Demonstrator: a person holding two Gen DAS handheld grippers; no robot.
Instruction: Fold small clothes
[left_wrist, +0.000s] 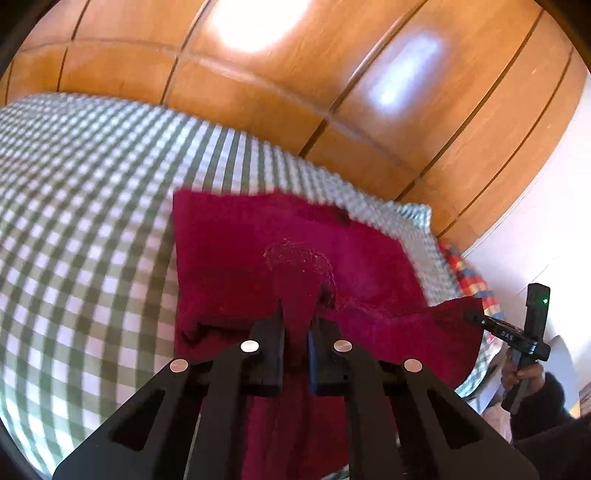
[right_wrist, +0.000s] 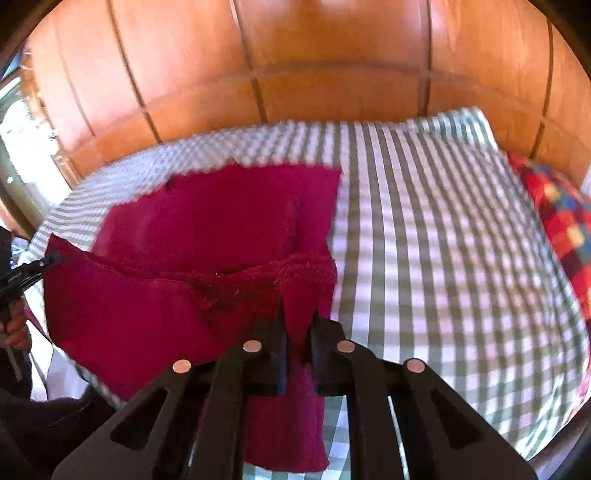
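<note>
A dark red garment (left_wrist: 229, 258) lies on a green-and-white checked bed cover (left_wrist: 92, 184), its near edge lifted off the bed. My left gripper (left_wrist: 297, 314) is shut on a fold of that edge, and red cloth hangs down between its fingers. In the right wrist view the same garment (right_wrist: 207, 210) is raised along its near hem, and my right gripper (right_wrist: 299, 314) is shut on its right corner. Each view shows the other gripper pinching the far corner: the right gripper (left_wrist: 476, 317) and the left gripper (right_wrist: 48, 262). The hem stretches between them.
A glossy wooden panelled wall (left_wrist: 258, 92) rises behind the bed. A red, blue and yellow plaid blanket (right_wrist: 561, 221) lies at the bed's right edge. A person's hand (left_wrist: 524, 373) and dark sleeve hold the right gripper's handle. The checked cover (right_wrist: 424, 240) stretches right of the garment.
</note>
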